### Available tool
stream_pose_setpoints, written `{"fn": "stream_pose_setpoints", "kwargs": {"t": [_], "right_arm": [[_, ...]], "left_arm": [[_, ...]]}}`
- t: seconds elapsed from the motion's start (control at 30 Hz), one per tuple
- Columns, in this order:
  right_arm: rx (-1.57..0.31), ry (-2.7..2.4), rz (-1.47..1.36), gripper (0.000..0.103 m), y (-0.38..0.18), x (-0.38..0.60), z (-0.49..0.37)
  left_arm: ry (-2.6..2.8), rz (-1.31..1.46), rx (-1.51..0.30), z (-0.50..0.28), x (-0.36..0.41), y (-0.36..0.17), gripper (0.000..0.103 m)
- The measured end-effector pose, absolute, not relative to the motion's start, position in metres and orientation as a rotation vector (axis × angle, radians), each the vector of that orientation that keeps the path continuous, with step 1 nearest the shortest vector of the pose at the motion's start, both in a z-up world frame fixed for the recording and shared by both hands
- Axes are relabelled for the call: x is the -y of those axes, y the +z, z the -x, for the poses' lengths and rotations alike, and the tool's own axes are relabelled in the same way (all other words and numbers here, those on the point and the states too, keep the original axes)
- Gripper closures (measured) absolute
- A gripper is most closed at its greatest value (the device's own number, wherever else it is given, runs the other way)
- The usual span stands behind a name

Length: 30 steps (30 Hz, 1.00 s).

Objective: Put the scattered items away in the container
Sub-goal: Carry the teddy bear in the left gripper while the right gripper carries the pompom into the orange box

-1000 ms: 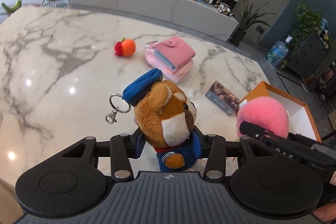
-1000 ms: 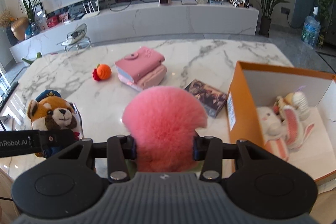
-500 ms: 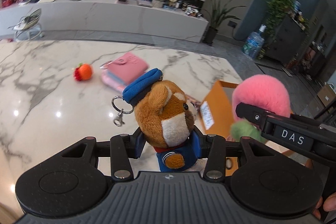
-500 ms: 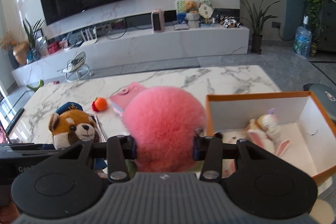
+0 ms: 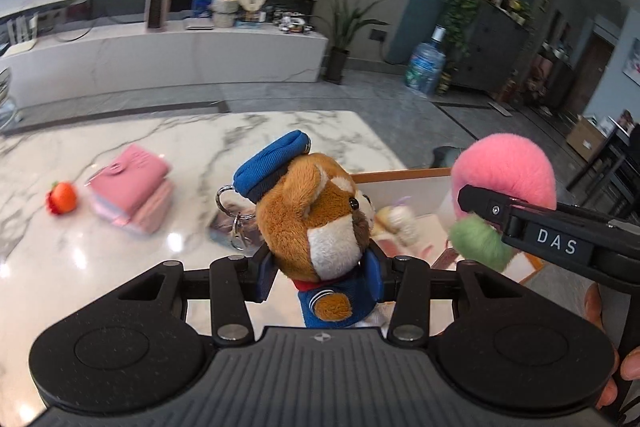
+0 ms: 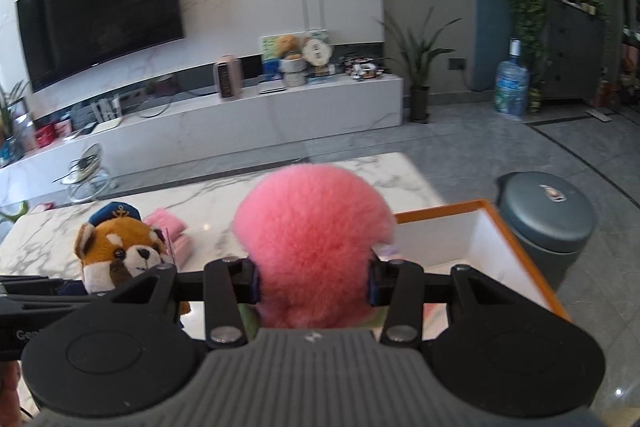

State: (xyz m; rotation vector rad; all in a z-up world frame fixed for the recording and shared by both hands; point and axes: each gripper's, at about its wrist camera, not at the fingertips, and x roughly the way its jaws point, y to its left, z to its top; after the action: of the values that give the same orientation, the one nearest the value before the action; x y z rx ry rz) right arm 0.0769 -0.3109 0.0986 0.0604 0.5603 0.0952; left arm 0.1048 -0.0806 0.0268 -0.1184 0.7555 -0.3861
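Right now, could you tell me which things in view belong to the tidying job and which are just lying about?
Job: red panda, pink pompom, orange box, pink wallets, strawberry, booklet.
Lying about: TV, water bottle, bin, plants.

Each camera sits just behind its own gripper and looks forward and downward along the fingers, so near that the held toy fills the middle. The left view looks over the bear (image 5: 316, 211) across the marble table (image 5: 192, 143) toward the TV bench (image 5: 168, 47), with the box (image 5: 404, 183) at right. The right view looks over the pink ball (image 6: 312, 239) at the same bench, the box (image 6: 492, 231) lower right. Both share table, bench, box and water bottle (image 5: 426, 67); each also sees the other's toy.
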Motion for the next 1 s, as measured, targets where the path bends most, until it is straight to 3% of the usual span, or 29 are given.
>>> {"fn": "stream_pose_setpoints", "kwargs": {"t": [0.5,1.0], "right_arm": [[-0.602,-0.053,-0.078,0.056,0.078,0.401,-0.113],[-0.701,-0.132,-0.122,0.056,0.024,0.446,-0.142]], "left_arm": [[-0.523,0.034,-0.812,-0.141,0.175,0.007,0.052],[-0.623,-0.053,-0.872,-0.168,0.238,-0.029,0.052]]}}
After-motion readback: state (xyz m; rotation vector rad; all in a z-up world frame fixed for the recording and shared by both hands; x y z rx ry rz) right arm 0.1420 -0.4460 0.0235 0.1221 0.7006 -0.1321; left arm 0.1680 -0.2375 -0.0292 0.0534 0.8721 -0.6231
